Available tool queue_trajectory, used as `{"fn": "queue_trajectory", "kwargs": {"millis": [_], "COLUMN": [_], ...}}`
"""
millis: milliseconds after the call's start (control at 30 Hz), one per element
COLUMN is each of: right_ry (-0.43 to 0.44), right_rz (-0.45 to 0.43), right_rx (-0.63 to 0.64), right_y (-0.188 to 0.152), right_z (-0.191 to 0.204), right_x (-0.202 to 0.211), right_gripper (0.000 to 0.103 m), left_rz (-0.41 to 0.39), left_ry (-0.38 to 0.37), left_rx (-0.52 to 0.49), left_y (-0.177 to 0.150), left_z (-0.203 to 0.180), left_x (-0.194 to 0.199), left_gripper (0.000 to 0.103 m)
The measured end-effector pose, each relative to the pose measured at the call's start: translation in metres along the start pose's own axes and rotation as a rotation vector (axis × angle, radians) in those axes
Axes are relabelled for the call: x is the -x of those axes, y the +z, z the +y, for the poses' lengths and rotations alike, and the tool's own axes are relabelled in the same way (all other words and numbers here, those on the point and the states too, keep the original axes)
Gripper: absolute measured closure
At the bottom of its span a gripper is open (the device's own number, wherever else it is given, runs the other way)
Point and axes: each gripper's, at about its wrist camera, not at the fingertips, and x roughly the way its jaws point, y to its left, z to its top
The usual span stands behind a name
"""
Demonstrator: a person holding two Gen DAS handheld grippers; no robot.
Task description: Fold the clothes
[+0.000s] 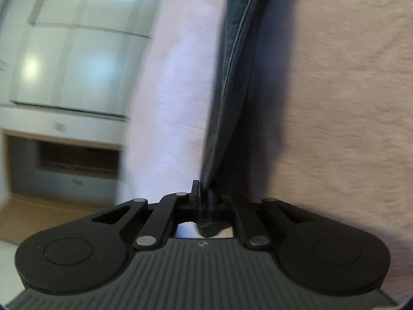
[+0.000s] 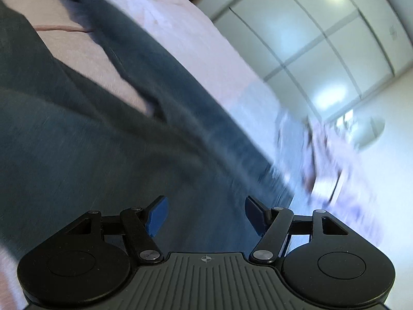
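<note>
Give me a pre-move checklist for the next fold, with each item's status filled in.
1. Left gripper shut on the dark garment: ok.
2. Cloth runs taut from that grip: ok.
3. Right gripper open, pads free: ok.
4. Right gripper over the dark garment: ok.
5. Garment lying flat on the pink bedspread: not ok, folds show.
6. Which edge to grab: cannot tell, view blurred.

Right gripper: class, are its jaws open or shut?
Open. The right gripper shows a wide gap between its blue pads, with nothing pinched; the dark garment lies beyond it.
</note>
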Motion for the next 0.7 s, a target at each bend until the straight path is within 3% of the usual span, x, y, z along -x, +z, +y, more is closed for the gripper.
{"fn": "queue_trajectory", "kwargs": {"millis": [67,167,267,567,700], "right_ry": [0.018,0.018,0.001,-0.111,-0.153], "right_rz": [0.015,0.027,0.037,0.137,0.161], "right_rx": [-0.035,-0.036,-0.008,0.179,0.217], "right_y": [-0.013,-0.027,-0.049,-0.131,-0.157], "right_z": [0.001,0.008,0.015,0.033,0.016], "right_x": [0.016,0.039,0.053,0.072,0.058], "right_gripper": [0.036,0.036,0.036,0.036,0.036], "left_rz": [0.004,0.010,-0.011,-0.260,-0.291], "left_ry": [-0.043,-0.043,-0.081,-0.194,-0.186], "left_rx": [0.039,0.048,0.117,0.212,0.154], "left_y": [-0.003,-0.011,-0.022,-0.033,-0.032], "left_z": [0.001,0.007,0.020,-0.009,-0.042], "left_x": [0.007,0.028,0.066,0.225,0.269], "left_gripper": [0.091,0.082,0.076,0.062,0.061]}}
